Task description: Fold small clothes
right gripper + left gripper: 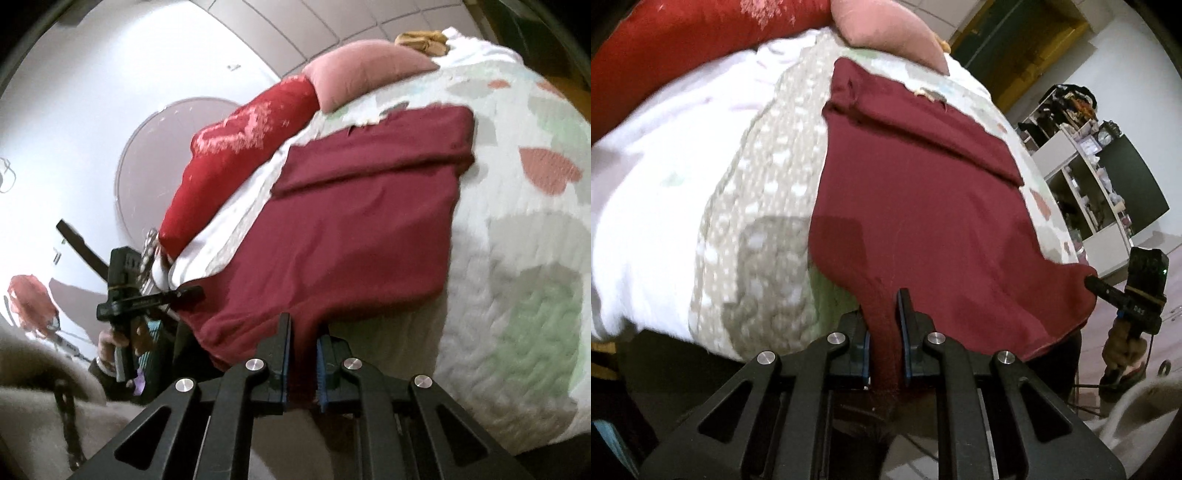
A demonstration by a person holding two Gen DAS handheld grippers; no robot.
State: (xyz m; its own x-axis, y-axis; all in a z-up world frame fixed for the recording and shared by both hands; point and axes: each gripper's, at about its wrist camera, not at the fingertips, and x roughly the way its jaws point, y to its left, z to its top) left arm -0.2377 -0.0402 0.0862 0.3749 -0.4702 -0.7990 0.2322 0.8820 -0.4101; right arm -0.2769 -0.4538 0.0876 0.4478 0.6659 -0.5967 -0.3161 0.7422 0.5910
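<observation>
A dark red garment (916,206) lies spread on the quilted bed, its far edge folded over in a band. My left gripper (884,317) is shut on the garment's near left corner, cloth bunched between the pads. In the right wrist view the same garment (354,229) lies ahead, and my right gripper (304,332) is shut on its near right corner. Each gripper shows in the other's view: the right one (1089,282) at the cloth's right corner, the left one (192,293) at its left corner.
The bed has a white quilt with heart patches (517,258) and a beige dotted strip (764,206). A pink pillow (894,29) and a red cushion (236,162) lie at the head. White shelves with clutter (1086,173) stand at the right.
</observation>
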